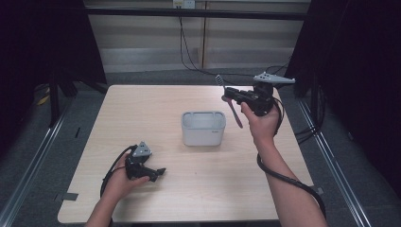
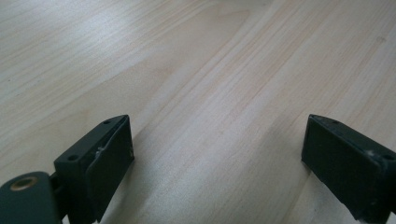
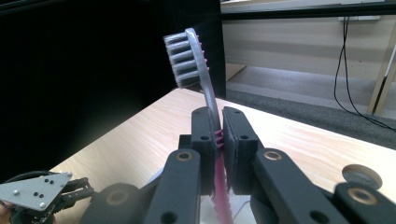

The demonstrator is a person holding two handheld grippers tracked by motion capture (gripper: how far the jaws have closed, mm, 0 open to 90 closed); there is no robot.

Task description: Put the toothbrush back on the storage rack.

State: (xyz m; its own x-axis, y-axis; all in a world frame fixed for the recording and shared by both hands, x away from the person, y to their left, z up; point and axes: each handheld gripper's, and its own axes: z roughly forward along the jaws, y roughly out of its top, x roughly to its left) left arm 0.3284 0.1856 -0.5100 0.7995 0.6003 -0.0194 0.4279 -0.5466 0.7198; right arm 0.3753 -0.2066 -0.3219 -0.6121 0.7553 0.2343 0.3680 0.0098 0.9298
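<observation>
- Right gripper (image 1: 229, 98) is up off the table, jaws clenched tight on the toothbrush (image 1: 230, 105), pads squeezing the handle between them.
- In the right gripper view, the right gripper (image 3: 219, 135) has that toothbrush (image 3: 201, 70) rising straight out of the pinch: grey bristled head above the jaws, pink ribbed handle running down below them.
- From the high view, the brush hangs tilted, head up and away from the hand, pink tail dropping under the jaws.
- Just below and to the left of that tail sits the grey bin (image 1: 203, 128), open-topped, standing on the table (image 1: 156, 109); the brush is near its right rim but apart from it.
- Over to the left gripper (image 1: 160, 172): low at the near left of the table, well apart from the bin and the brush.
- Its own view shows the left gripper (image 2: 215, 158) released, jaws spread wide, bare wood of the table (image 2: 196, 70) between them and nothing gripped.
</observation>
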